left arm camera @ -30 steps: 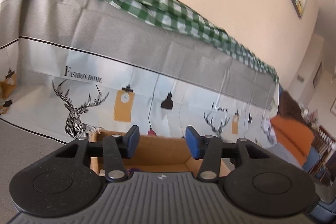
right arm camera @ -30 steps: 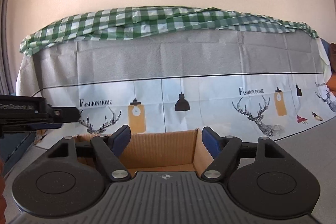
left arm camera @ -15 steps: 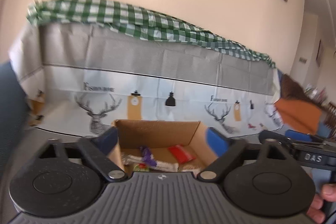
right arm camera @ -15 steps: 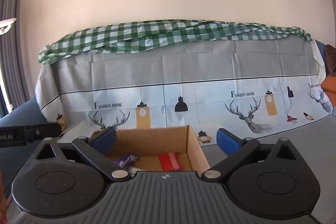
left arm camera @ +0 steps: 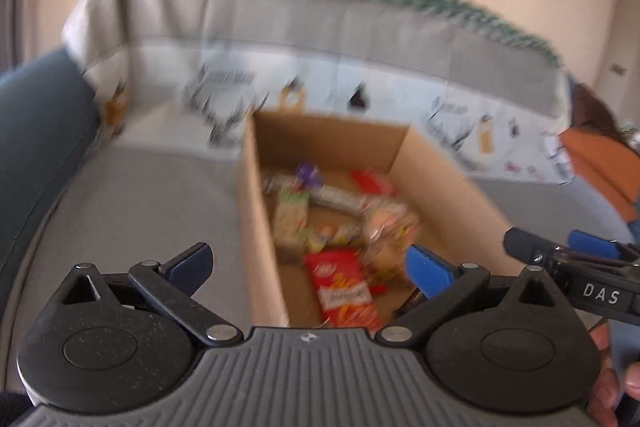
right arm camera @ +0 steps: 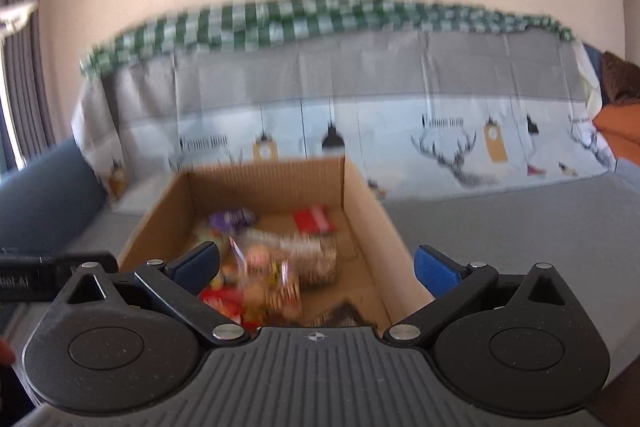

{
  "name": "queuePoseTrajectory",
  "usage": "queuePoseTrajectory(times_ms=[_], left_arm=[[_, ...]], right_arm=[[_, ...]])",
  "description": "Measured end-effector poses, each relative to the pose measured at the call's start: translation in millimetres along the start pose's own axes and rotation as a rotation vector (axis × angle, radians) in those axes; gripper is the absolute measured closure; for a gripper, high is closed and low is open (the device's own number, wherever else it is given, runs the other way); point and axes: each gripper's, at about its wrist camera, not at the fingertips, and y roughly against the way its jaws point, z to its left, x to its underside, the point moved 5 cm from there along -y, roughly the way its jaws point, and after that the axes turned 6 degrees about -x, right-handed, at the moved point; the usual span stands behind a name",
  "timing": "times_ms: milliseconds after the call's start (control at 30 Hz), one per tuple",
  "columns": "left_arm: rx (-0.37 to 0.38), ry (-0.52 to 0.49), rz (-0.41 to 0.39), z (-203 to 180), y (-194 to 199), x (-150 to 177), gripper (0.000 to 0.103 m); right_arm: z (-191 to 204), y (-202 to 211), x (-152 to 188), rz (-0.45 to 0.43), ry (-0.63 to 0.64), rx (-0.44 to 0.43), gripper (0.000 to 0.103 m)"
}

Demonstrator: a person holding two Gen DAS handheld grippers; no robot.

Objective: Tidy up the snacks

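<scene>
Two black tools, left point(left arm camera: 308, 265) and right point(right arm camera: 316, 267), jaws just spread apart, empty; open brown cardboard box point(right arm camera: 362, 187) of snack packets ahead below both, on grey sofa seat point(right arm camera: 500, 219).

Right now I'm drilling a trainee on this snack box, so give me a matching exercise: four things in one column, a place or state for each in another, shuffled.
Things:
1. red chip bag
2. purple packet
3. checked cloth
4. left gripper

Places or states:
A. draped along the top of the sofa back
B. fingers spread wide, nothing between them
C. in the cardboard box, near its far wall
D. in the box, at the end nearest the cameras

Pairs: 1-D, 2-C, 3-A, 4-B
</scene>
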Motion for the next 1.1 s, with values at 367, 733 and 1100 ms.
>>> queuePoseTrajectory(times_ms=[367, 733, 1100], left_arm=[[-0.018, 0.02, 0.075, 0.8, -15.7, 0.5, 0.0], [-0.015, 0.01, 0.081, -2.2, -19.2, 0.5, 0.0], [-0.009, 0.015, 0.083, -3.2, -19.4, 1.4, 0.0]], right_arm=[[14.5, -18.4, 4.4, 0.061, 0.067, 0.034, 0.001], [14.1, -19.2, 3.7, 0.058, 0.071, 0.034, 0.001], [15.3, -22.1, 2.8, 0.065, 0.075, 0.039, 0.001]])
